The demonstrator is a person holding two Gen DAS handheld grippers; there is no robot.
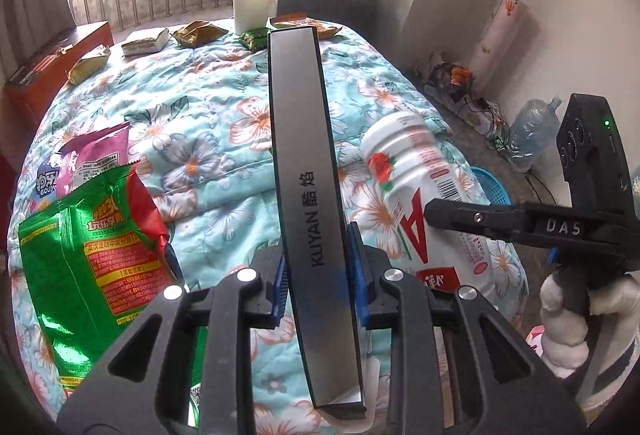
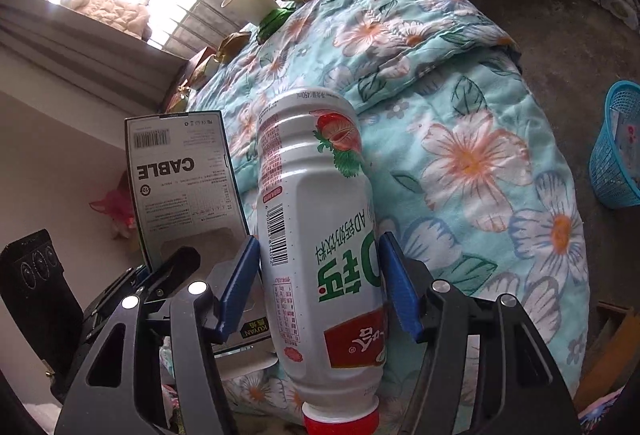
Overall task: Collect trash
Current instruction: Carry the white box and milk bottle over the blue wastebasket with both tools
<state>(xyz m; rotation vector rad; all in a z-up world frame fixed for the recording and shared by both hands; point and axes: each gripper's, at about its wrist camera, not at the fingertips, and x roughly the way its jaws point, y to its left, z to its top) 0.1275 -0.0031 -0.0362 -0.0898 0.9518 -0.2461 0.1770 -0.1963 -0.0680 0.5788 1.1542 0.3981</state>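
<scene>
**Both hands loaded: a cable box and a drink bottle, above the bed**

My left hand-held gripper (image 1: 320,275), at the bottom centre of its view, is clamped on a long grey cable box (image 1: 304,171) that stands up through the middle of the frame. My right hand-held gripper (image 2: 318,283) has its blue pads against the sides of a white strawberry drink bottle (image 2: 316,203), red cap nearest the camera, and its jaws are easing inward a little.

Both pieces are above the flowered quilt (image 1: 208,123) on the bed. More trash stays there: a green snack bag (image 1: 92,255) at lower left and small wrappers (image 1: 144,43) near a paper cup (image 1: 253,7) at the top.

A blue basket (image 2: 616,151) sits on the floor at the right edge; it is probably the bin, though I cannot see far inside. To do this well, I should keep both grips firm, carry each piece over the rim, then release low.
</scene>
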